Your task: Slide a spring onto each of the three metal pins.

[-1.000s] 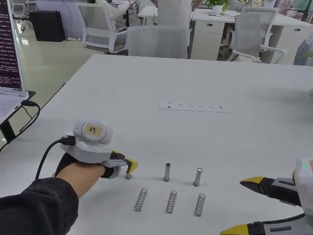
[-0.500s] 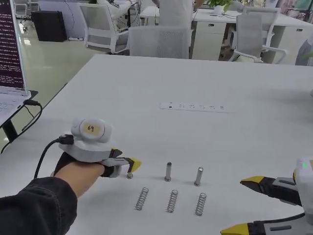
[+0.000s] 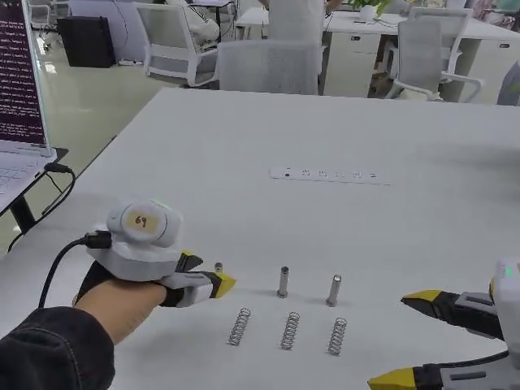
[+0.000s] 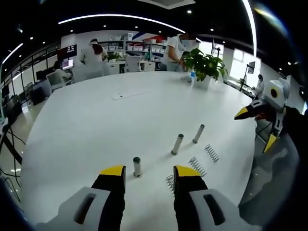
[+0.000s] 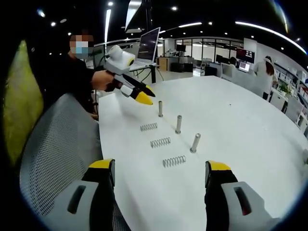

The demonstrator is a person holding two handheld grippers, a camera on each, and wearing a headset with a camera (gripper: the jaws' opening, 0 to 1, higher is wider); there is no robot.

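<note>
On the worktop [image 3: 325, 122], three springs [image 3: 290, 331] lie loose just nearside of the middle pin [image 3: 283, 281], one per pin, evidently staged for pickup. Left gripper [image 3: 213, 276], narrowly parted, empty, sits left of that pin; right gripper [image 3: 404, 339], wide, empty, well right of it

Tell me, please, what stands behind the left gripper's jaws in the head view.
The leftmost metal pin: its top shows above the left gripper's yellow tip, while its lower part is covered. The left gripper view shows it whole, upright and bare.
</note>
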